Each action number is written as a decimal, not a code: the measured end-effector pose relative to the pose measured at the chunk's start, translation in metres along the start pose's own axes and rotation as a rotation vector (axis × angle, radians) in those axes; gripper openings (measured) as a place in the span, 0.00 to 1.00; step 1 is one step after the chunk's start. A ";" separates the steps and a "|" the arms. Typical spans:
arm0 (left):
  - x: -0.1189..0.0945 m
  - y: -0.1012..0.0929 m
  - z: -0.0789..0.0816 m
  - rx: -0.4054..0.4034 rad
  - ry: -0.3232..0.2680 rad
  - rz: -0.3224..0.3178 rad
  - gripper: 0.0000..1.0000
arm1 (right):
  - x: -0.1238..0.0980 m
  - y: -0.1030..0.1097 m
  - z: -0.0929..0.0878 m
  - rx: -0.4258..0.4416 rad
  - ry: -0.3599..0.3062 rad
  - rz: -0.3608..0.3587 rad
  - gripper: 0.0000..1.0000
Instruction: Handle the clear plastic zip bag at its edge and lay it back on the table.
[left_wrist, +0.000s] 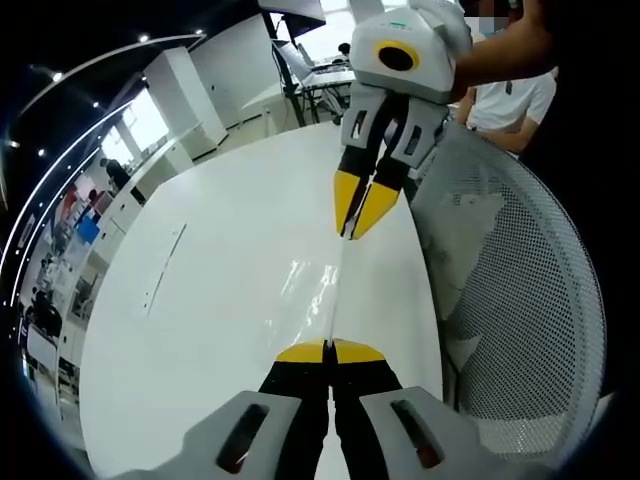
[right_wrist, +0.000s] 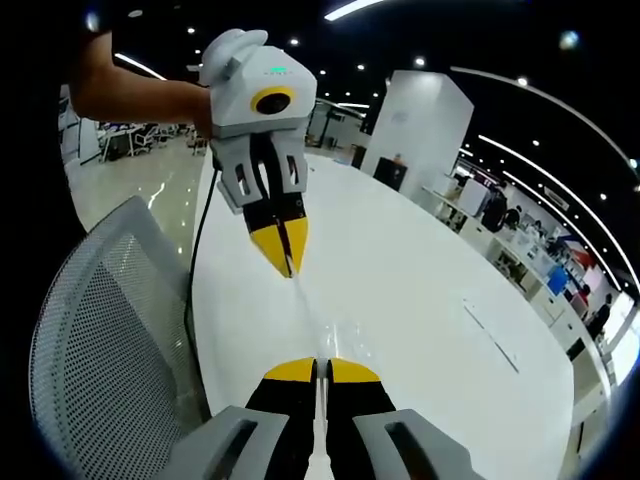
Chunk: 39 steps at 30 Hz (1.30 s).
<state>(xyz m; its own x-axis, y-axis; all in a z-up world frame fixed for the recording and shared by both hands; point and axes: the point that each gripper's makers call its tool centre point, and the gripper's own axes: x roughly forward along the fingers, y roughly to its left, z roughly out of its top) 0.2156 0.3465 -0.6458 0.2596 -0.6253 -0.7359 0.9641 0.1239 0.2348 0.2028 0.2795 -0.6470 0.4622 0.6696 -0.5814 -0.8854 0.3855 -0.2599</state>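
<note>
While stretched taut above the white bench, the clear zip bag is pinched at opposite edges by closed left tongs and right tongs.

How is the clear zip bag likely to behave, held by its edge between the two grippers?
The zip bag is probably floppy: it hangs as a thin sheet between the left gripper and the right gripper. It seems light, pinched only at the fingers' tips. Its glossy plastic may slip over the white table.
</note>
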 end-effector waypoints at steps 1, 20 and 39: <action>0.000 0.000 0.000 0.000 0.000 0.001 0.00 | 0.000 0.000 0.000 0.001 0.000 0.000 0.00; -0.003 0.001 -0.001 -0.003 0.006 0.005 0.00 | -0.004 -0.002 -0.004 0.005 0.007 -0.009 0.00; -0.004 0.003 -0.004 -0.011 0.004 0.008 0.00 | -0.005 -0.004 -0.005 0.006 0.009 -0.011 0.00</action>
<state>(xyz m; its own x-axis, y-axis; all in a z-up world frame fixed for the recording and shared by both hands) 0.2181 0.3521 -0.6443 0.2676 -0.6212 -0.7365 0.9625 0.1377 0.2336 0.2034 0.2714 -0.6472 0.4718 0.6595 -0.5852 -0.8797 0.3972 -0.2616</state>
